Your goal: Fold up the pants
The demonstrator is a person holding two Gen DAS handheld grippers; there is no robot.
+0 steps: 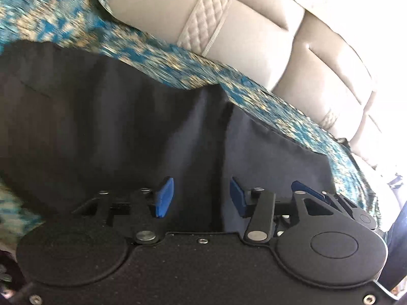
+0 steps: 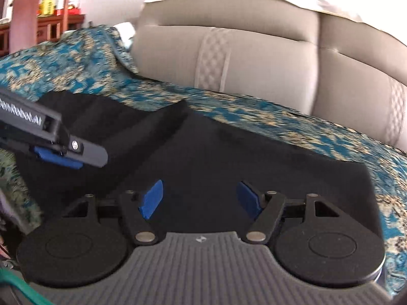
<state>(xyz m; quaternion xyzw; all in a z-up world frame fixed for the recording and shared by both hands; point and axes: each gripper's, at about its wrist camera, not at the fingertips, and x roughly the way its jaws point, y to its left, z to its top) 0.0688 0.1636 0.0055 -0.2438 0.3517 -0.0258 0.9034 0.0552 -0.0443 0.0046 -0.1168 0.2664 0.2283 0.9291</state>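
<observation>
Left tongs (image 1: 201, 198) spread over the dark pants (image 1: 114, 127), nothing pinched, right tongs (image 2: 201, 199) spread wide above the pants at frame centre, patterned teal cover (image 2: 89, 76) beneath, beige sofa back (image 2: 267, 63) across the top, wooden cabinet (image 2: 51, 28) upper left.

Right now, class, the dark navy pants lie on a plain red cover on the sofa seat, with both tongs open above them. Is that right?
Not quite. The cover is patterned teal and beige, not plain red, as the right wrist view shows. The dark navy pants do lie on it, with the left tongs and right tongs open.
</observation>
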